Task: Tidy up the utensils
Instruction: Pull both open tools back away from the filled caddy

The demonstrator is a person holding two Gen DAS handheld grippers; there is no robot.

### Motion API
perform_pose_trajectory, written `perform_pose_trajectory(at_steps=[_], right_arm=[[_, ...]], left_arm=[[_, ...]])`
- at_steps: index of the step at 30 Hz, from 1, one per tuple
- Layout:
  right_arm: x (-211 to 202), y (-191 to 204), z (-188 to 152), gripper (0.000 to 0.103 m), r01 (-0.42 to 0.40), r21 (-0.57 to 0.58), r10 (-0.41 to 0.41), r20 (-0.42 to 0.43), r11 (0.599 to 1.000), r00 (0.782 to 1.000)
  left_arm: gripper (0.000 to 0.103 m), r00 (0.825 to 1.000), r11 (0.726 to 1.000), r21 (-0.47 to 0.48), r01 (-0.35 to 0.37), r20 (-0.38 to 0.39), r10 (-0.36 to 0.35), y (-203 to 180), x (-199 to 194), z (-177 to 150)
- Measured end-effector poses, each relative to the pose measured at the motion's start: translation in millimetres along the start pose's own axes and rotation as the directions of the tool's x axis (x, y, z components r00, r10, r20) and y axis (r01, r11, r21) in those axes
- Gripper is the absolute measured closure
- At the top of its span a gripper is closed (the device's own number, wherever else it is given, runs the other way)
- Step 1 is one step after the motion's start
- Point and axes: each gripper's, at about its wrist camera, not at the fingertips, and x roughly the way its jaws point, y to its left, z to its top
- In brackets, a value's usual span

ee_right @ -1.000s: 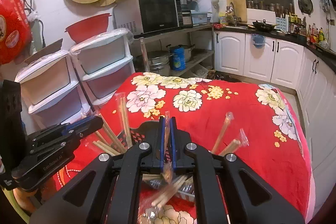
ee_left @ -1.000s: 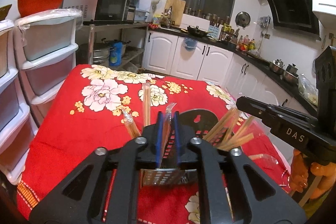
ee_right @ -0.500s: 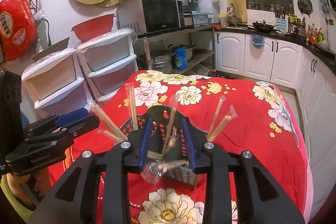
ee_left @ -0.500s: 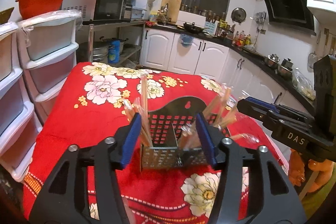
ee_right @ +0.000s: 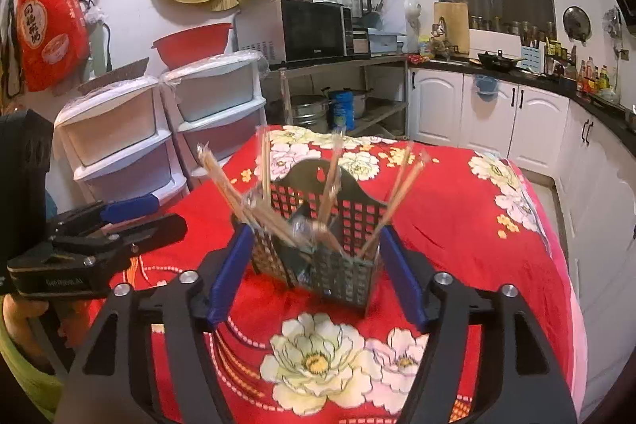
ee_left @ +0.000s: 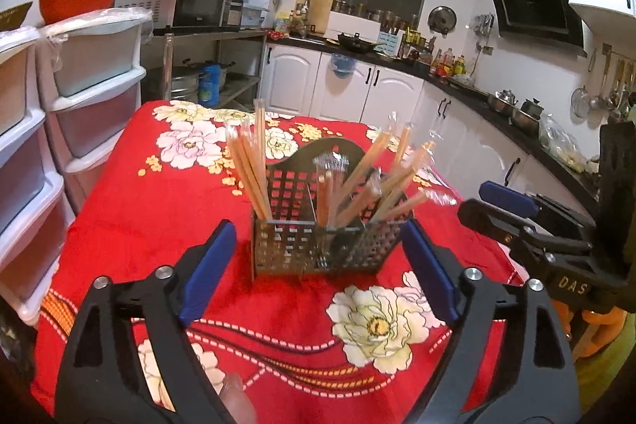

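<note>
**Standing sorted, chopsticks fill the caddy**

Facing the caddy [ee_left: 324,239] from the left wrist, the left gripper [ee_left: 318,271] gapes wide, empty; wrapped chopsticks [ee_left: 254,165] stand inside on the red tablecloth [ee_left: 167,209].

The right wrist shows the right gripper [ee_right: 314,279] equally spread, empty. Little seems left.

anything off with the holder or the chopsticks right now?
Nothing spilled or tipped. The perforated metal utensil holder stands upright on the red floral tablecloth. The wrapped chopsticks inside it splay at mixed angles instead of standing neat. Left claw and right claw are open, holding nothing.
</note>
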Motion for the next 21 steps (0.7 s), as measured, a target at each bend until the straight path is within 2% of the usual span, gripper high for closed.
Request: perform_pose_trajectory(at_steps=[8,15,21], right_arm=[[-8.4,0.0,-34.2,0.026,0.035,-0.002,-0.035,-0.005,0.999,0.999],[-9.2,0.7,-56.1,0.019,0.049,0.012,-0.049,-0.005,0.999,0.999],[-7.2,3.2,-72.1,0.017,0.058,0.011,-0.058,-0.004,0.998,0.998]], left_arm=[[0.012,1.000,1.000,-0.025,0.012,-0.019,-0.012,1.2,-1.2,-27.0],[0.012,0.999,1.000,-0.025,0.014,-0.029,-0.015,-0.4,-1.0,-47.7],[0.012,1.000,0.999,-0.037,0.007,-0.031,-0.008,1.4,3.5,-62.5]])
